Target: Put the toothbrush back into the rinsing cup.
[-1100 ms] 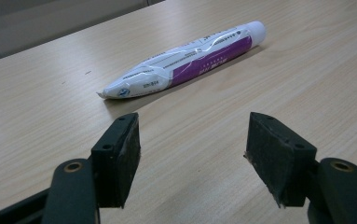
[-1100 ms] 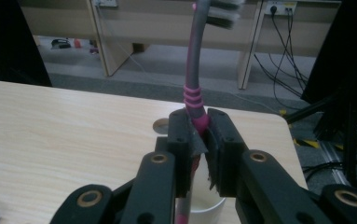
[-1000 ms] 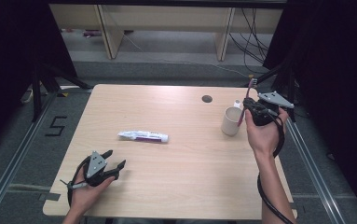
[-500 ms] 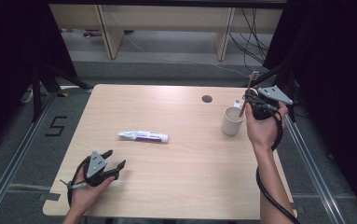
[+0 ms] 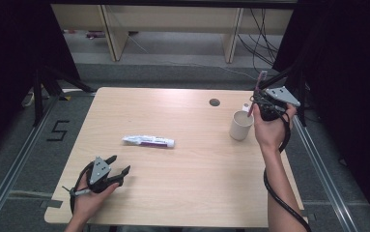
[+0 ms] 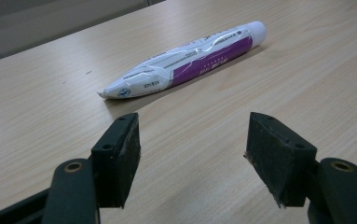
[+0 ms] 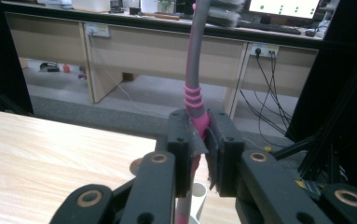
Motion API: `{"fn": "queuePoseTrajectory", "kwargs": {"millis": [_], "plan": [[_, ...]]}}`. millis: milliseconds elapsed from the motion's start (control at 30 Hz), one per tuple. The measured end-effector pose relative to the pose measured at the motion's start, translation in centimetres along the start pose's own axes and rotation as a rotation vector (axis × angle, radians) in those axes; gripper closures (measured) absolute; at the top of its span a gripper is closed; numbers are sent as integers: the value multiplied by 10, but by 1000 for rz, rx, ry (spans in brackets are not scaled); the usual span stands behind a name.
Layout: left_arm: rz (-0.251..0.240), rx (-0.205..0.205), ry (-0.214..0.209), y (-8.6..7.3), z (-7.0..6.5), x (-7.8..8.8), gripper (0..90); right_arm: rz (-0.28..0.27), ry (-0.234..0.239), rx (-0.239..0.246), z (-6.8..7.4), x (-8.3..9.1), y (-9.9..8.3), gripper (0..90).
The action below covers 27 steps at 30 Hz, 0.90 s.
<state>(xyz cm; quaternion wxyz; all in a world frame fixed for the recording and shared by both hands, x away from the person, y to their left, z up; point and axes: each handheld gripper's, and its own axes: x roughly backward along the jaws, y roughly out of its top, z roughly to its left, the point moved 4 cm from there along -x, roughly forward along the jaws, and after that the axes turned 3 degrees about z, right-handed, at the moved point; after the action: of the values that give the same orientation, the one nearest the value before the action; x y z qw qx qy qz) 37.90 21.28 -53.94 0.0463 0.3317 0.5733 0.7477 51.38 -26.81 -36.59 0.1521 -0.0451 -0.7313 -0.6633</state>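
A pink and grey toothbrush (image 7: 195,70) stands upright, bristles up, with my right gripper (image 7: 204,140) shut on its handle. In the high view that gripper (image 5: 256,102) hangs over the white cup (image 5: 240,125) at the table's right side, and the toothbrush (image 5: 259,83) rises above it; the lower end points down at the cup's (image 7: 194,198) mouth. A white and purple toothpaste tube (image 5: 148,141) lies flat at mid-table. My left gripper (image 5: 116,166) rests near the front left corner, open and empty, its jaws aimed at the tube (image 6: 185,60).
A round cable hole (image 5: 214,102) is cut into the wooden table (image 5: 182,193) behind the cup. Dark frame posts and cables stand right of the table. Wooden desks line the far side of the floor.
My right gripper with the toothbrush has shifted slightly over the cup. The left gripper and the tube have stayed put.
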Motion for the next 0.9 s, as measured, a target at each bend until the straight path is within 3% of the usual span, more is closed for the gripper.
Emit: {"fn": "queuePoseTrajectory", "kwargs": {"millis": [33, 100, 267, 400, 467, 500, 633, 667, 900], "plan": [[0, 0, 0, 0, 0, 0, 348, 8, 1, -19, 1, 0, 0, 807], [0, -1, 0, 0, 0, 0, 348, -7, -1, 0, -2, -3, 1, 807], [0, -5, 6, 0, -1, 0, 348, -19, -11, -7, -3, -8, 3, 807], [1, -7, 7, 0, -1, 0, 348, -19, -16, 9, -6, -13, 4, 807], [1, -7, 7, 0, -1, 0, 348, -12, -15, -6, -6, -15, 4, 807], [1, -7, 7, 0, -1, 0, 348, -20, -19, 16, -7, -16, 5, 807], [0, -7, 8, 0, -1, 0, 348, -17, -22, 0, -8, -19, 8, 806], [1, -9, 8, 0, -1, 0, 348, -23, -20, 18, -10, -21, 8, 806], [1, -7, 7, 0, -1, 0, 348, -16, -24, 13, -10, -26, 10, 807]]}}
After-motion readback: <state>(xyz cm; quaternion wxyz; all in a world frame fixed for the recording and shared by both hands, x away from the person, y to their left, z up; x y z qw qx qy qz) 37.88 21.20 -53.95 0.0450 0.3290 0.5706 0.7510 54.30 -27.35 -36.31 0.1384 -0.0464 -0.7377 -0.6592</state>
